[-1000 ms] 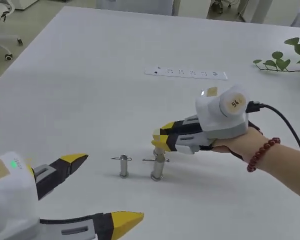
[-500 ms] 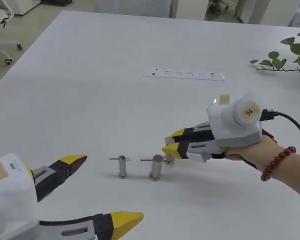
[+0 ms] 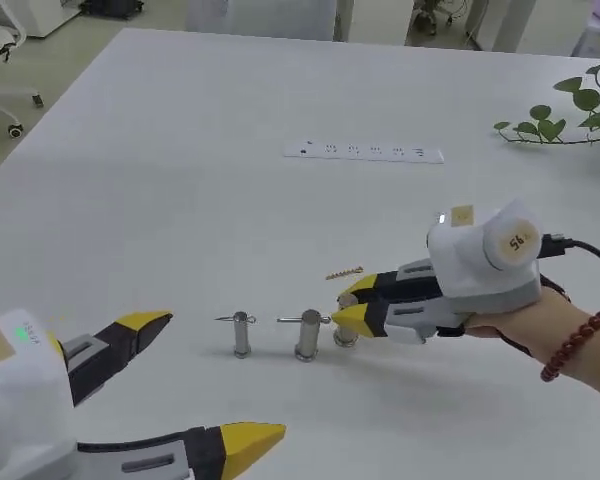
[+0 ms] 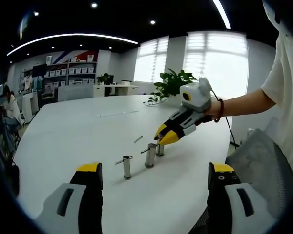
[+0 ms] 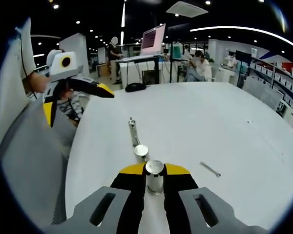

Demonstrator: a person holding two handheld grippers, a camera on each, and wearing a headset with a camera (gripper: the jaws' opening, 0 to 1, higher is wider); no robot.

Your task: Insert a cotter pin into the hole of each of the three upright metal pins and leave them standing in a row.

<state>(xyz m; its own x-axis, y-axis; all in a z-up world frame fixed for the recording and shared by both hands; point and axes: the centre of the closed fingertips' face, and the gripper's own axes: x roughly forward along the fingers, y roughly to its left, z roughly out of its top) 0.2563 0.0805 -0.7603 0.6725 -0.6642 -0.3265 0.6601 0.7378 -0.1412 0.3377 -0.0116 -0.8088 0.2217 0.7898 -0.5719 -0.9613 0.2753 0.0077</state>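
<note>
The right gripper (image 3: pixel 342 305) clamps the end metal pin (image 5: pixel 155 177), standing on the counter (image 3: pixel 180 180) beside two pinned neighbours (image 3: pixel 308 338) (image 3: pixel 242 336); the left gripper (image 3: pixel 225 375) hangs wide open, empty

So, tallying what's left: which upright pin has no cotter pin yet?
The rightmost pin, held in the right gripper; the middle pin and left pin each carry a cotter.

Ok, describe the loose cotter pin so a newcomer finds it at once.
On the white table, find the row of three upright metal pins. Just beyond the right claw, which grips the right-end pin, lies the loose cotter pin. It lies flat and alone, while the other two cotter pins sit through upright pins.
</note>
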